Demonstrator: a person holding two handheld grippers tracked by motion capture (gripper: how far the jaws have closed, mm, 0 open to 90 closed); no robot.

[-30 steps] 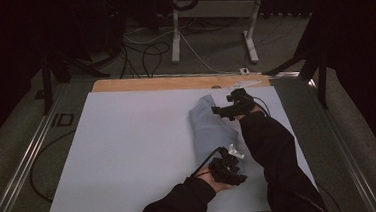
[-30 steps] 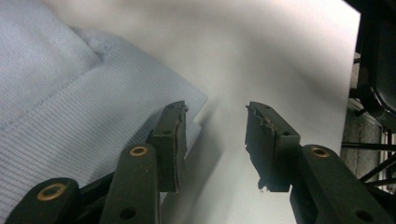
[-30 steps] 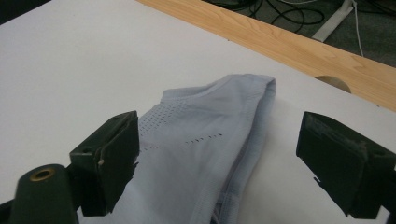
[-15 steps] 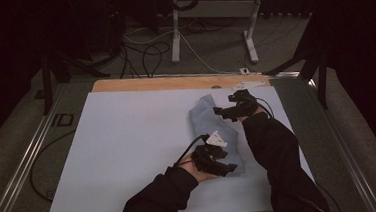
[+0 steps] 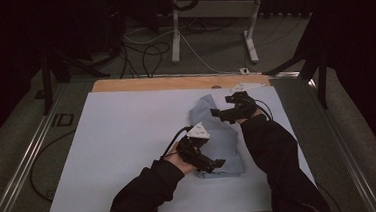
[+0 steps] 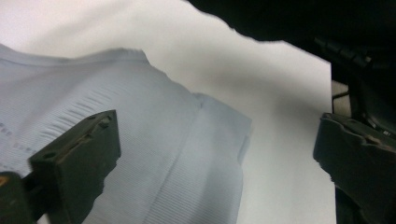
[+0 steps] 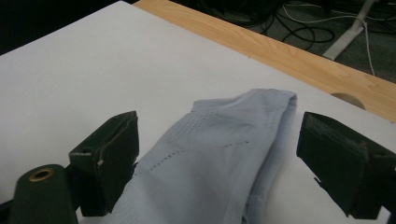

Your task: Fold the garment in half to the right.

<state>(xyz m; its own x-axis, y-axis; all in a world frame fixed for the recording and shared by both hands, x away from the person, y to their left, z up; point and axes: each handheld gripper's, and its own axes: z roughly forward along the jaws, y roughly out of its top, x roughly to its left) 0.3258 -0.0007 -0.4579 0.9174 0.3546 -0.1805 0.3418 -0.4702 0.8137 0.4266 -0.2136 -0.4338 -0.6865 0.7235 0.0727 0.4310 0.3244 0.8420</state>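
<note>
A light blue garment point(image 5: 224, 139) lies folded on the white board point(image 5: 118, 141), right of the middle. My left gripper point(image 5: 219, 164) hovers over its near end. Its jaws have just been opening and now stand wide, with the cloth point(image 6: 163, 154) lying below them, not pinched. My left gripper point(image 6: 217, 135) faces the other arm's dark sleeve point(image 6: 289, 18). My right gripper point(image 5: 219, 116) sits at the garment's far end, pointing left. In the right gripper view my right gripper point(image 7: 219, 130) is open, straddling the perforated fabric point(image 7: 219, 158) without pressing it.
A wooden strip point(image 5: 164, 82) runs along the board's far edge. Metal rails point(image 5: 25, 167) flank the table. Beyond it, cables point(image 5: 142, 54) and a white stand's legs point(image 5: 176, 31) lie on the floor. The board's left half is bare.
My left gripper has moved leftward and up from the board's front edge, and its jaws have spread apart. The garment's near end now lies flat. The right gripper has stayed in place.
</note>
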